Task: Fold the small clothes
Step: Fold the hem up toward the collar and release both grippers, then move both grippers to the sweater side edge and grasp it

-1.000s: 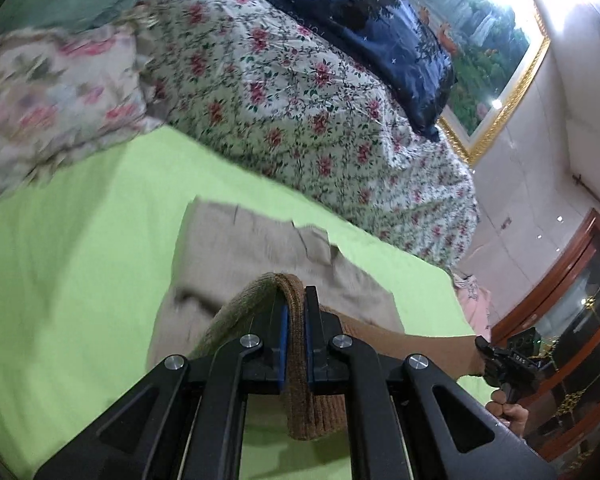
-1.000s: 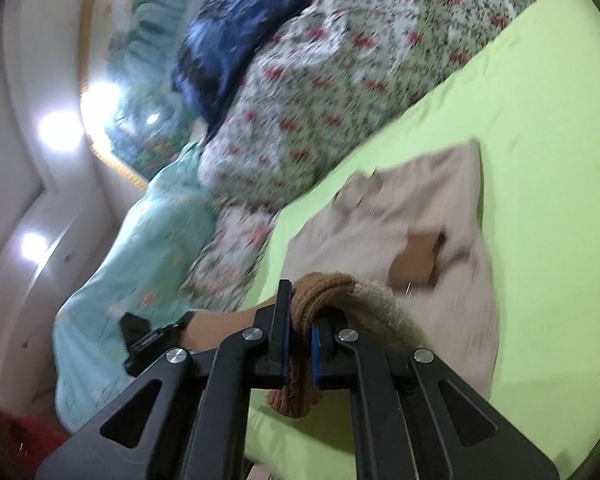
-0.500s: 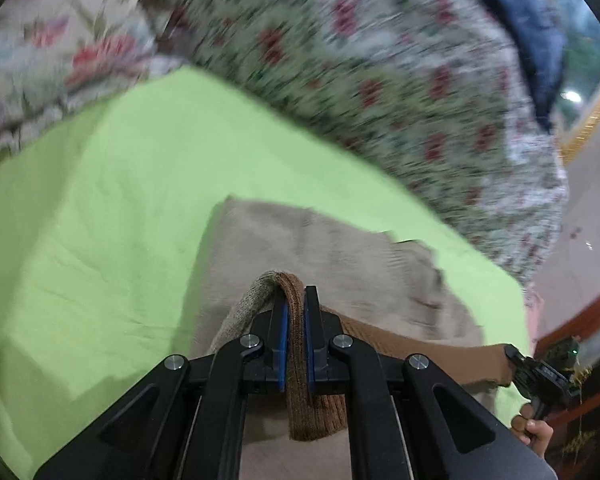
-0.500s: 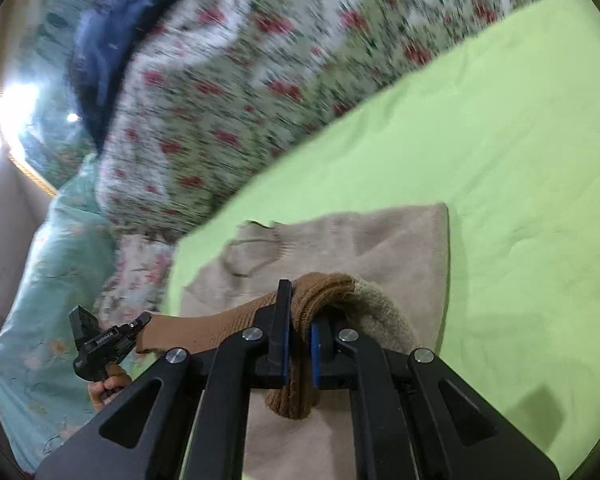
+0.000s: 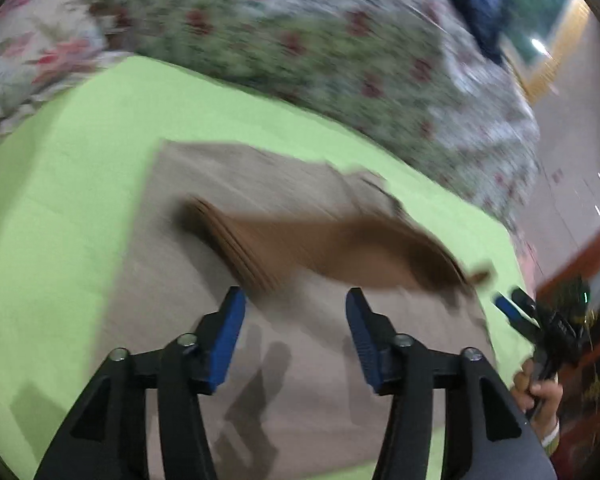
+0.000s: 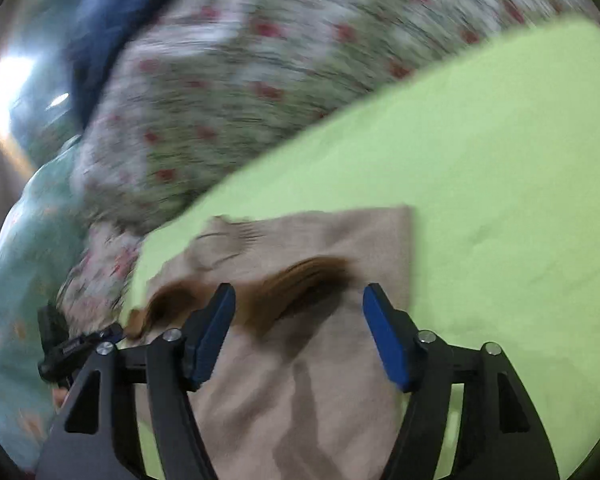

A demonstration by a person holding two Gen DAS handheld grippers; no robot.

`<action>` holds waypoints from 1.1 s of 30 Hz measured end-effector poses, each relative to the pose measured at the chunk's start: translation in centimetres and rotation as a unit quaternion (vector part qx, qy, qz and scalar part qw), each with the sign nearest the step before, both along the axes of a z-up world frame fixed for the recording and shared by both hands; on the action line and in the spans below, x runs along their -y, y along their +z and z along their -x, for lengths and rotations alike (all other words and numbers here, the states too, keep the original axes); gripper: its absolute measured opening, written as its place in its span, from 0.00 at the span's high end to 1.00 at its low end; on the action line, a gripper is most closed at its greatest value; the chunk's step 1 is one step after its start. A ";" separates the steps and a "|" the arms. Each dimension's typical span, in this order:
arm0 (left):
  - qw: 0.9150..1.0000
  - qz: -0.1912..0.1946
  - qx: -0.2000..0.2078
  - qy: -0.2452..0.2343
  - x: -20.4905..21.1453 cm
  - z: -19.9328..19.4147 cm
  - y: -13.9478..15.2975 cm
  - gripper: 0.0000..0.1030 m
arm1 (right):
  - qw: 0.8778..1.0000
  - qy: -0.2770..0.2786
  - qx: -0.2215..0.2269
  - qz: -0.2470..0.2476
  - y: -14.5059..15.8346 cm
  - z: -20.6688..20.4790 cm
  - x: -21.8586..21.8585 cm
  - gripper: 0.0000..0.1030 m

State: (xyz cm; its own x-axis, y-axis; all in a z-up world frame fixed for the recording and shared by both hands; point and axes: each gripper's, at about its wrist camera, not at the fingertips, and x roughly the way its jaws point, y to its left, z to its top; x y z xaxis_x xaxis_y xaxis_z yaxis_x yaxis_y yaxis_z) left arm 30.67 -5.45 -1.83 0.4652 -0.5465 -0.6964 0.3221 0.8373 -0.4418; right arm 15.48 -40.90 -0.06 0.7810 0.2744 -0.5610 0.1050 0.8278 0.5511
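Lying flat on green bed sheet (image 5: 80,168): beige knit garment (image 5: 308,380), brown ribbed band (image 5: 340,248) blurring across middle, apparently dropping into fold. Hovering just above, left claw (image 5: 296,300) and right claw (image 6: 296,296), both gaping wide, gripping nothing, likely letting fold settle

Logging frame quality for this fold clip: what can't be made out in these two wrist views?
- Brown band: smeared by motion in both views, so its edge and contact with the beige garment are unclear.
- Garment's near edge: hidden behind the left gripper and right gripper.
- Floral bedding: pattern blurred.
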 end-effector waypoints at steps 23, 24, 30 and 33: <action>0.991 -0.007 -0.023 0.130 -6.7 0.5 0.2 0.45 | 0.996 -0.065 -0.068 0.004 -0.5 0.6 -1.8 0.29; 0.991 -0.001 -0.022 0.130 -6.8 1.8 0.3 0.45 | 0.996 -0.061 -0.069 -0.001 -0.6 1.2 -2.8 0.28; 0.990 0.027 -0.034 0.134 -7.7 9.0 -0.5 0.40 | 0.996 -0.032 -0.077 -0.024 -1.7 5.2 -6.4 0.27; 0.988 0.040 -0.051 0.140 -7.9 11.1 -1.7 0.37 | 0.996 -0.032 -0.079 -0.037 -2.4 6.8 -7.7 0.26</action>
